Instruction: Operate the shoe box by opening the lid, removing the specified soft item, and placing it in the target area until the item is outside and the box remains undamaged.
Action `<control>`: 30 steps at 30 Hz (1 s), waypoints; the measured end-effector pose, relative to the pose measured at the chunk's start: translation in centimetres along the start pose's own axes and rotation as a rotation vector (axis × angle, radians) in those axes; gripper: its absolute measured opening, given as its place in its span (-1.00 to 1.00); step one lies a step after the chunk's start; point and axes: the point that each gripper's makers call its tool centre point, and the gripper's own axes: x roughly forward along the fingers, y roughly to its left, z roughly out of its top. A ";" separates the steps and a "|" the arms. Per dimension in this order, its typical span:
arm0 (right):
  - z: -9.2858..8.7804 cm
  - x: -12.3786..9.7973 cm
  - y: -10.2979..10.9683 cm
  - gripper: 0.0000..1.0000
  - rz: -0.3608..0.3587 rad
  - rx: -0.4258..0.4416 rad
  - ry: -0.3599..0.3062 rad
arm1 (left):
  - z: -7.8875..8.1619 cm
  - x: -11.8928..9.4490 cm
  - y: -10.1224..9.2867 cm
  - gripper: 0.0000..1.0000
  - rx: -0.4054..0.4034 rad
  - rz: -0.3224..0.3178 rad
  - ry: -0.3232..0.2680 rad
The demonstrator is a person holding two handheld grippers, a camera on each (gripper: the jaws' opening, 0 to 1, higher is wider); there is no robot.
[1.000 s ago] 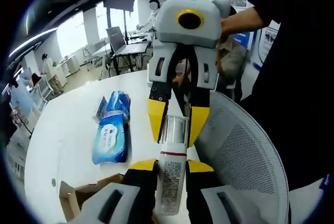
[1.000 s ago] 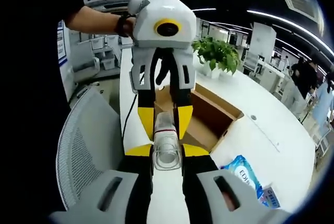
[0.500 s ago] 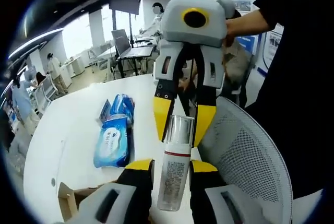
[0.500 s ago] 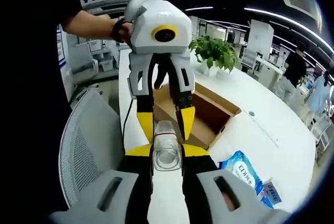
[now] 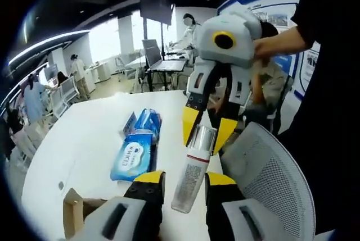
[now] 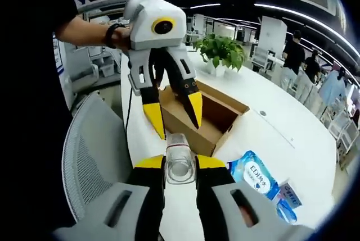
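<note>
Bottle (image 5: 192, 173) runs lengthwise between both: its cap is clamped in the right hand-held gripper (image 5: 207, 137), its body reaching into the left hand-held gripper (image 5: 186, 178), whose jaws stand spread off it; open shoe box (image 6: 216, 120) lies ahead of the right one on the surface (image 6: 281, 134)

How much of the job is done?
Done: the cardboard box stands open, and a blue wet wipes pack lies outside on the white table. In hand: the right gripper clamps a white bottle; the left gripper is open, not gripping it. Left: probably setting the bottle down.
</note>
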 end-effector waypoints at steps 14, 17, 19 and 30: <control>-1.0 -0.4 -2.2 -0.65 -0.025 0.004 0.037 | -0.7 -3.6 2.2 -0.42 -0.155 0.200 -0.104; -1.2 -0.4 -2.8 -0.65 -0.030 0.004 0.044 | -1.3 -4.3 2.5 -0.42 -0.185 0.227 -0.114; -1.2 -0.4 -3.3 -0.65 -0.031 0.006 0.046 | -1.9 -4.8 2.8 -0.42 -0.206 0.248 -0.116; -1.7 0.3 -4.8 -0.65 -0.015 -0.007 0.079 | -4.9 -7.0 3.6 -0.42 -0.288 0.337 -0.111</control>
